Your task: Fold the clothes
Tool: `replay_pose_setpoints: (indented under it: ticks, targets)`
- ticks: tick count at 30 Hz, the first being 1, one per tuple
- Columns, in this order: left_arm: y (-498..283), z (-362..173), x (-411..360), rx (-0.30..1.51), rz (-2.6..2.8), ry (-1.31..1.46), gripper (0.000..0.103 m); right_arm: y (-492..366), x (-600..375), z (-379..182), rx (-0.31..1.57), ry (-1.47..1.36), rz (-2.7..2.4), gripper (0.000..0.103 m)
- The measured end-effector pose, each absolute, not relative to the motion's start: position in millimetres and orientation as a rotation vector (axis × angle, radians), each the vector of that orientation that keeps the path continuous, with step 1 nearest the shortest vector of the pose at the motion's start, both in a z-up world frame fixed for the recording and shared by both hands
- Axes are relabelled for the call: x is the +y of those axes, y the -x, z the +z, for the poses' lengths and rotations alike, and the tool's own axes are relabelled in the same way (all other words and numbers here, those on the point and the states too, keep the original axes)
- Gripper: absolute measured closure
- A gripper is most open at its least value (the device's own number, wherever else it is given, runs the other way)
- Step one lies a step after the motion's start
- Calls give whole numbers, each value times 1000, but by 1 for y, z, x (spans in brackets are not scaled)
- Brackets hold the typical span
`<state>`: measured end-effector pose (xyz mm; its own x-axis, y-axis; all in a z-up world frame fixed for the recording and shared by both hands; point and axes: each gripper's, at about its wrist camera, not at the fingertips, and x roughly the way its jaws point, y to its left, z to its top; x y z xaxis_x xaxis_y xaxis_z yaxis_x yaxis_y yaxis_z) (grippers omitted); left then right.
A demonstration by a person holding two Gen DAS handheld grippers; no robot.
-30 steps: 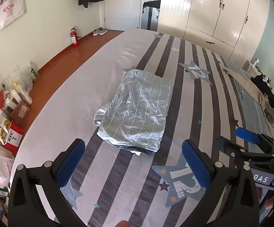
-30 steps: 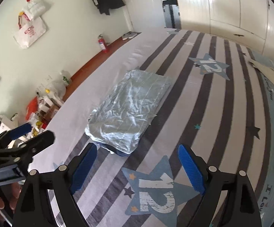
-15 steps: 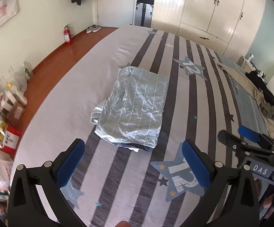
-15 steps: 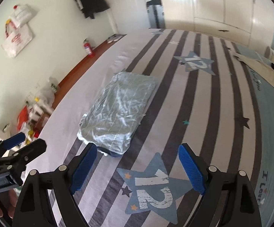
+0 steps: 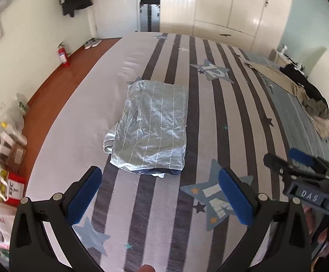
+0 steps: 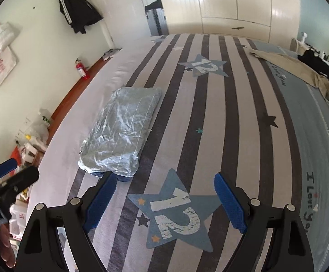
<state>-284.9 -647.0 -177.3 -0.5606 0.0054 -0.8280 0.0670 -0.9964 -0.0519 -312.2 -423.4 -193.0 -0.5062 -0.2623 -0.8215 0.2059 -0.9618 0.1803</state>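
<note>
A folded light-blue striped garment [image 5: 152, 127] lies on the striped bedspread [image 5: 221, 117], with a darker blue piece showing under its near edge. It also shows in the right wrist view [image 6: 121, 131]. My left gripper [image 5: 159, 195] is open and empty, held above the bed just short of the garment's near edge. My right gripper [image 6: 164, 201] is open and empty, to the right of the garment, above a blue star print [image 6: 175, 210]. The right gripper shows at the right in the left wrist view [image 5: 300, 170].
Unfolded beige and dark clothes [image 5: 309, 99] lie at the bed's far right side. The wooden floor [image 5: 57, 72] on the left holds a fire extinguisher [image 5: 62, 55] and bags and boxes [image 5: 8, 170]. White wardrobes [image 5: 221, 11] stand behind the bed.
Both grippers have drawn back and lifted a little from the folded garment, so it sits farther off in both views. Both stay open and empty.
</note>
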Motion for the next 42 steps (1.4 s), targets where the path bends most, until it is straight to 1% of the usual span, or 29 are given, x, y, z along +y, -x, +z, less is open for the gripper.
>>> replay_pose_setpoints:
  ticks: [5, 9, 11, 15, 17, 24, 27, 34, 42]
  targets:
    - [282, -192, -674, 165, -2782, -1519, 1, 304, -449, -189, -80, -1368, -2569, 17]
    - [281, -202, -699, 134, -2848, -1564, 1, 298, -479, -189, -76, -1370, -2641, 17]
    - [279, -199, -712, 92, -2888, -1559, 1, 294, -496, -188, -76, -1362, -2691, 17]
    - [281, -194, -739, 127, -2916, -1593, 1, 283, -529, -183, -62, -1349, -2740, 17]
    - [281, -191, -751, 102, -2921, -1588, 1, 276, -545, -179, -37, -1328, -2761, 17]
    - [270, -187, -784, 41, -2908, -1554, 1, 260, -584, -175, -62, -1349, -2784, 17]
    - [265, -183, -796, 55, -2907, -1551, 1, 253, -599, -171, -48, -1350, -2786, 17]
    - [255, -167, -816, 77, -2898, -1517, 1, 243, -619, -158, -29, -1326, -2797, 17]
    - [251, -143, -817, 54, -2917, -1458, 1, 237, -618, -138, -44, -1296, -2815, 17]
